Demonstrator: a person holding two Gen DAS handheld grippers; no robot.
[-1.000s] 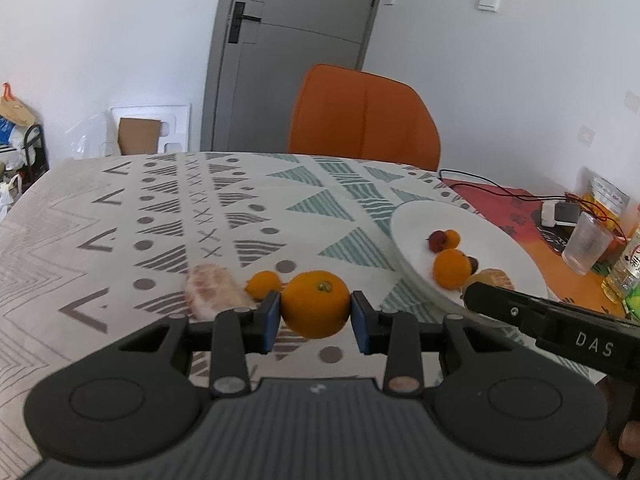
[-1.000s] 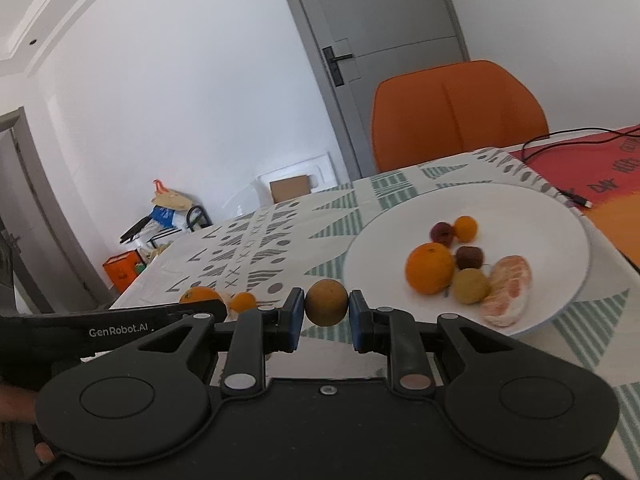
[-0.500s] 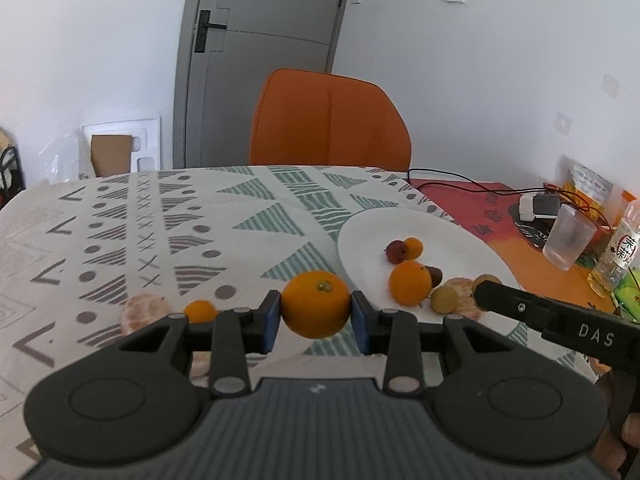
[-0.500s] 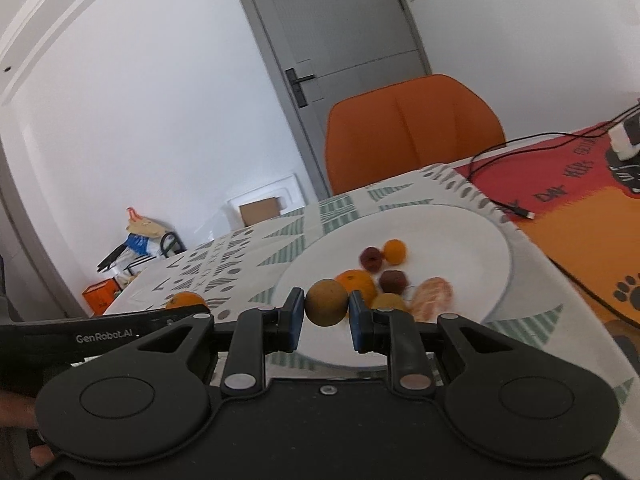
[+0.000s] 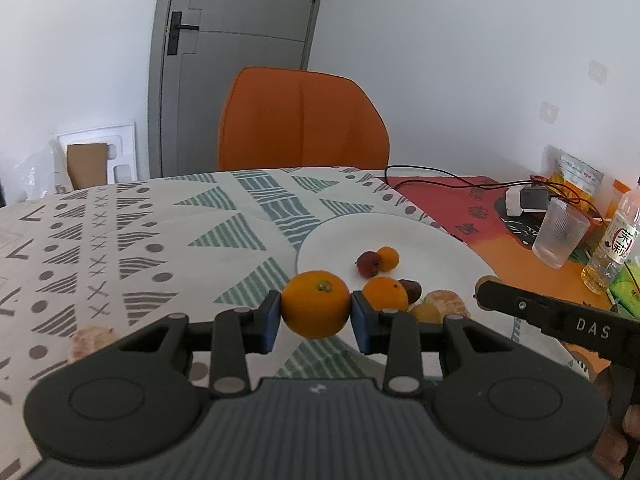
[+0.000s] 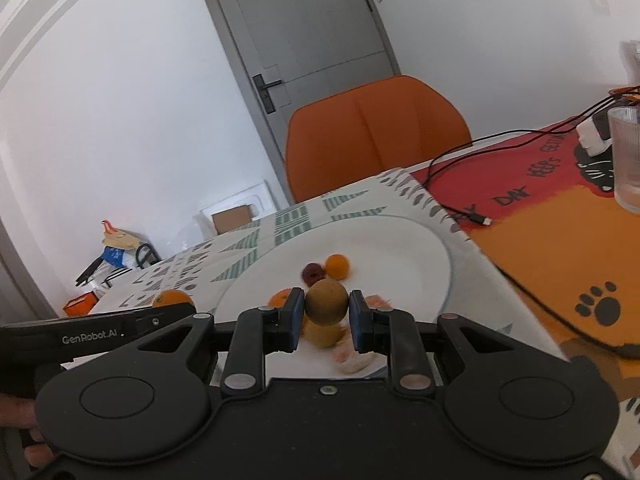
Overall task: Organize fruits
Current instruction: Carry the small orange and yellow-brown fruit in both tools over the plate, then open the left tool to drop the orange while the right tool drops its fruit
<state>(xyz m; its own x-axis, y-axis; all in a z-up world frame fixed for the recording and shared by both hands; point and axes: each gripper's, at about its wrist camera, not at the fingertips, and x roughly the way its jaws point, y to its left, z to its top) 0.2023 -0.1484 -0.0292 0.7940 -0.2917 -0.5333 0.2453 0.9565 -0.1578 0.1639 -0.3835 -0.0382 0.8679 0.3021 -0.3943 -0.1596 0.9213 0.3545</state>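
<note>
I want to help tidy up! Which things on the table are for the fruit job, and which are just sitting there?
For the job: the orange in the left tool; the brown fruit in the right tool; the plate with fruit; the peeled orange on the cloth.

Just lying about: the cup, bottle, cable, chair.

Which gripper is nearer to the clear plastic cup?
Right. The right gripper is over the white plate, on the side of the clear plastic cup; the left gripper is at the plate's far edge.
</note>
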